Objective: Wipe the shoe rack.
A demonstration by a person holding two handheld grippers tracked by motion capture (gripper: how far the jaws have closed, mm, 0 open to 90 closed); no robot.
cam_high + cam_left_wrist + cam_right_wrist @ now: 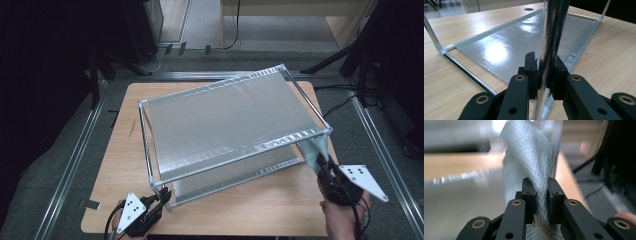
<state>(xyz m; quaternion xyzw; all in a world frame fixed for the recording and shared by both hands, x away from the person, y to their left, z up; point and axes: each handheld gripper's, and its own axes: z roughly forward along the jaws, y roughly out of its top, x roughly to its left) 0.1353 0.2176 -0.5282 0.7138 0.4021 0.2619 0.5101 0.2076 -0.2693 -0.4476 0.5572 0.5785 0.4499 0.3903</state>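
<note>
Wooden table (115, 200): rack frame (235, 127) centred. Left gripper (162, 196) clamped on post (550, 50) at 7 o'clock; right gripper (322, 167) pinches fabric flap (529, 162) at 4 o'clock. Cover-fitting step; next, probably pull fabric taut.

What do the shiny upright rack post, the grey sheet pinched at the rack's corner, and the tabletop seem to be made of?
Shiny upright rack post: likely polished metal, since it gives mirror-like reflections.
Grey sheet: probably woven, coated fabric; it shows a crosshatch texture and folds softly.
Tabletop: pale wood or wood-look laminate, with visible grain and a matt finish.
</note>
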